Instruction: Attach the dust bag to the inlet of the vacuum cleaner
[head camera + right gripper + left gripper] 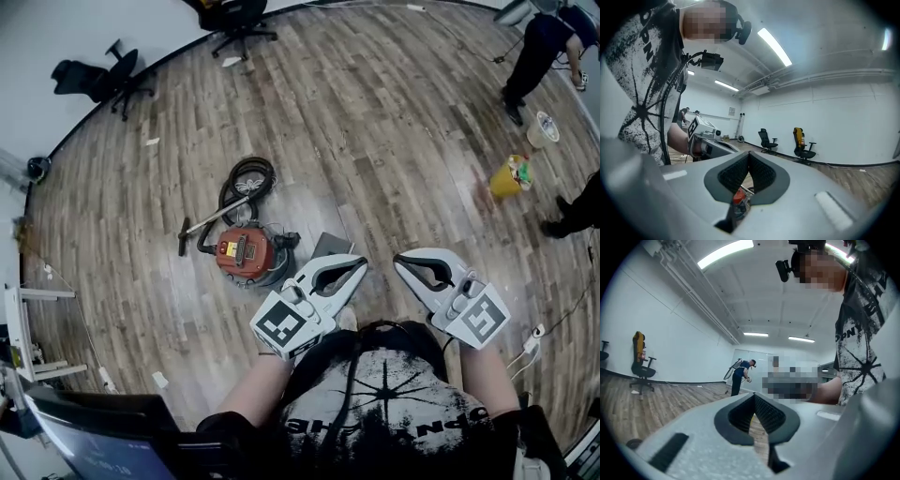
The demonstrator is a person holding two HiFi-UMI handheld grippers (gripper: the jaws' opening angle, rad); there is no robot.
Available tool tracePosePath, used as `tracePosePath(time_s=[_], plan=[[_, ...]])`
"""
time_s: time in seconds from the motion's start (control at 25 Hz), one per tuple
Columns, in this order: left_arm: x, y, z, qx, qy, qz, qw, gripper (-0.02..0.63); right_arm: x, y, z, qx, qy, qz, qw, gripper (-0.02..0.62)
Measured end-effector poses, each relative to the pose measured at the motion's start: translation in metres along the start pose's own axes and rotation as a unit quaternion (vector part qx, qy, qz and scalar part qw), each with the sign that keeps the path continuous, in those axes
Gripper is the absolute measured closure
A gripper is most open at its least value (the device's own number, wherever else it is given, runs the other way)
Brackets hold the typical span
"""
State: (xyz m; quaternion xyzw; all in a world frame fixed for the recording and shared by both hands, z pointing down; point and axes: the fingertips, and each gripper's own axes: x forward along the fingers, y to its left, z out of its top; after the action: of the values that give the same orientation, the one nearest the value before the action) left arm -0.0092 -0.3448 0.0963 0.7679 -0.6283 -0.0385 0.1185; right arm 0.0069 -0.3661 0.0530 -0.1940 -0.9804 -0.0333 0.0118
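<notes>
Left tongs and right tongs both closed, vacuum cleaner nearby

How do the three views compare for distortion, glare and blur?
Head view: strong fisheye bows the edge of the floor; sharp, with a pale sheen beside the vacuum cleaner. Left gripper view: dark round vignette, strip light blown out. Right gripper view: same vignette, hazy upper right corner, ceiling light bright.

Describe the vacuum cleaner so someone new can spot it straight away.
On the wood floor, look just ahead of the left gripper, left of centre in the head view. The vacuum cleaner is the squat red-orange canister there, with a black hose coiled beyond it. Its red body and hose set it apart from the yellow bucket far to the right.
</notes>
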Motion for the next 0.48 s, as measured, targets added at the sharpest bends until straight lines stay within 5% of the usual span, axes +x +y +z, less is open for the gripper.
tracePosePath(time_s=[0.28,0.48], plan=[[-0.025,0.051,0.02,0.012,-0.019,0.108,0.9939,0.604,0.06,-0.019,0.01,-0.001,-0.016,0.112,0.994,0.588],[-0.034,0.085,0.017,-0.012,-0.032,0.217,0.9756,0.603,0.1,-0.032,-0.003,-0.007,-0.019,0.231,0.973,0.586]])
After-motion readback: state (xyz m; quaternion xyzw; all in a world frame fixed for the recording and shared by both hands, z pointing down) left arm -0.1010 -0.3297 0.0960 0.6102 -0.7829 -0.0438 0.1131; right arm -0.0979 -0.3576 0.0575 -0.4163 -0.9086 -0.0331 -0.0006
